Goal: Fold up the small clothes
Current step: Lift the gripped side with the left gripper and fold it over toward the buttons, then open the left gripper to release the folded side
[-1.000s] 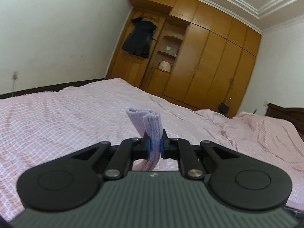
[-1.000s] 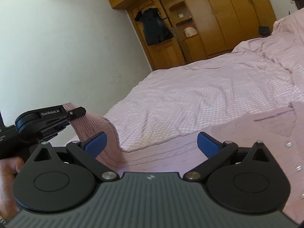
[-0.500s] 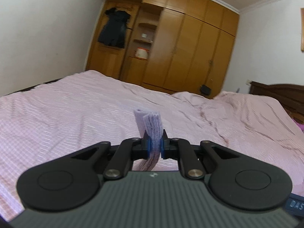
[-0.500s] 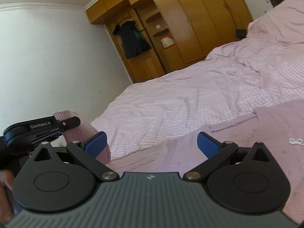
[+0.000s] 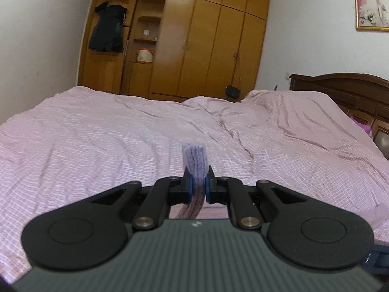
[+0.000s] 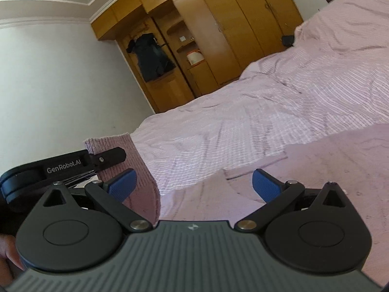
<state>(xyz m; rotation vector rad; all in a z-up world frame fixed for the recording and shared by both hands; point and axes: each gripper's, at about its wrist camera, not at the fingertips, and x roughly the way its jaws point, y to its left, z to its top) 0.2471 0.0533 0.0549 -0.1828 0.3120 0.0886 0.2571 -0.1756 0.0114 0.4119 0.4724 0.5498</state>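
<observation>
My left gripper (image 5: 197,187) is shut on a fold of a mauve knitted garment (image 5: 195,160), whose bunched edge sticks up between the blue pads. In the right wrist view that same left gripper (image 6: 107,158) shows at the left, pinching the knit (image 6: 136,168) and lifting it off the bed. The rest of the garment (image 6: 328,170) lies flat on the bedspread under and right of my right gripper (image 6: 193,183). My right gripper is open, its blue pads (image 6: 121,186) wide apart just above the cloth, nothing between them.
A pink checked bedspread (image 5: 121,141) covers a wide bed. A wooden wardrobe (image 5: 206,43) with a dark garment (image 5: 107,31) hanging on it lines the far wall. A dark headboard (image 5: 345,90) stands at the right. A hand (image 6: 7,250) shows at the lower left.
Both grippers swept sideways across the bed towards the headboard, the left still pinching the knit fold. The wardrobe shifted left in the left wrist view. The right jaws stayed open.
</observation>
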